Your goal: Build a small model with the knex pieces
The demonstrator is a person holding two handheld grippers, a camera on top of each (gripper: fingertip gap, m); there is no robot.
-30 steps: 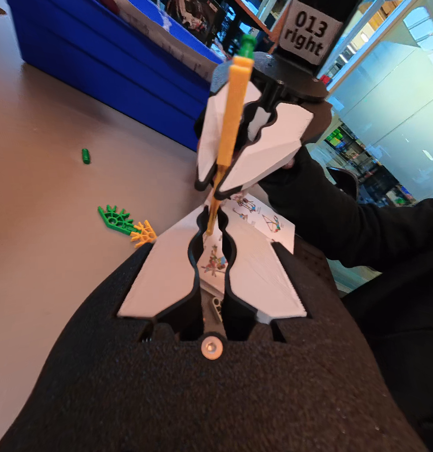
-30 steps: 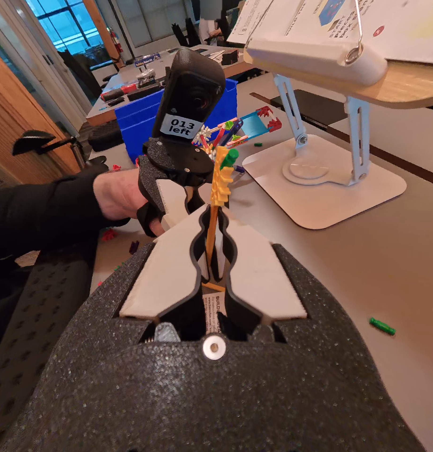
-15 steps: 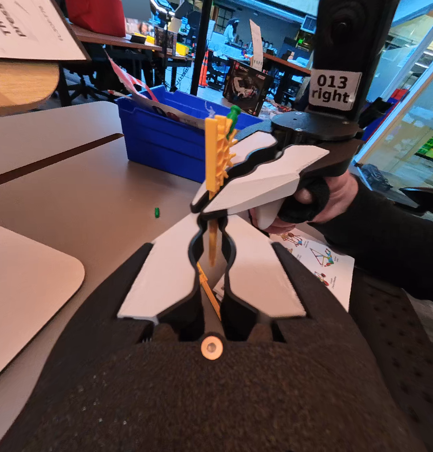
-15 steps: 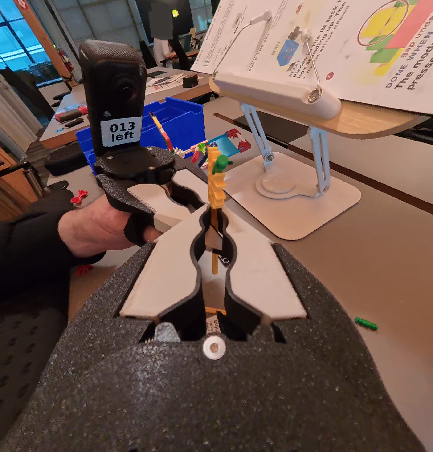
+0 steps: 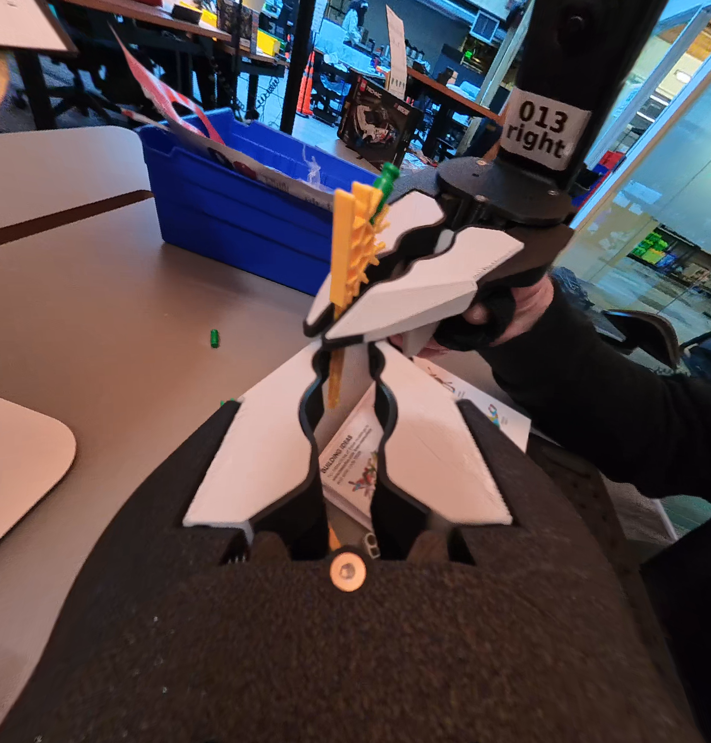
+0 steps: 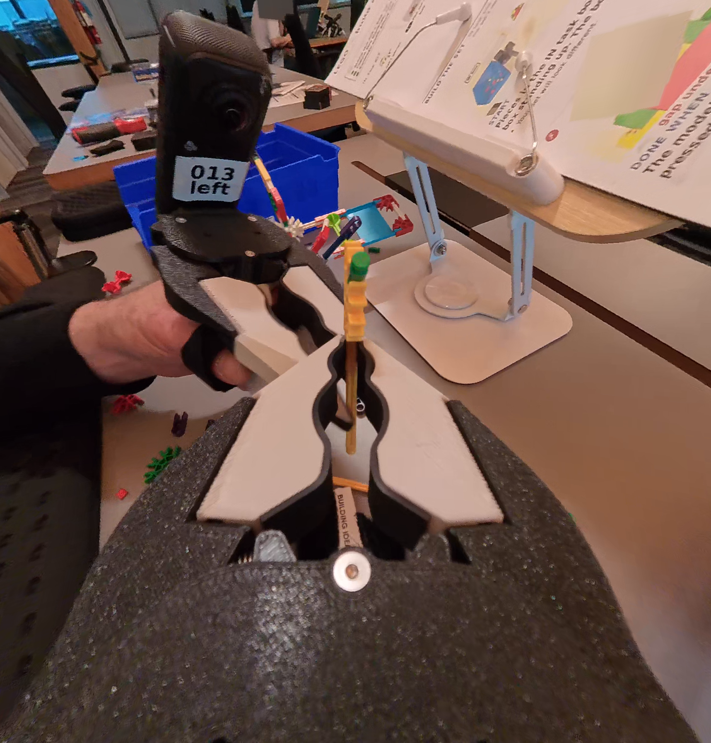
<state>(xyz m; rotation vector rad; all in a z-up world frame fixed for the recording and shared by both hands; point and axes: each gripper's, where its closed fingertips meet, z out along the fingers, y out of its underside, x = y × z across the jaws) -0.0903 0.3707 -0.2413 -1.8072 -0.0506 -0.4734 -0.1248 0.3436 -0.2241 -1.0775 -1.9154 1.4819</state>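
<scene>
Pinching a yellow rod (image 6: pixel 350 406) upright, right gripper (image 6: pixel 352 349) is clamped on its shaft; yellow connector (image 6: pixel 354 297) w/ green peg (image 6: pixel 358 265) on top. Left gripper (image 5: pixel 344 354) sits parted, fingers spread round the rod's lower end. Blue bin (image 5: pixel 241 217) at 11 o'clock, booklet (image 5: pixel 354 466) below.

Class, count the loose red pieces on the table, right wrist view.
3: red piece above the sleeve, second red piece below it, small red piece nearest. Others may be hidden.
</scene>
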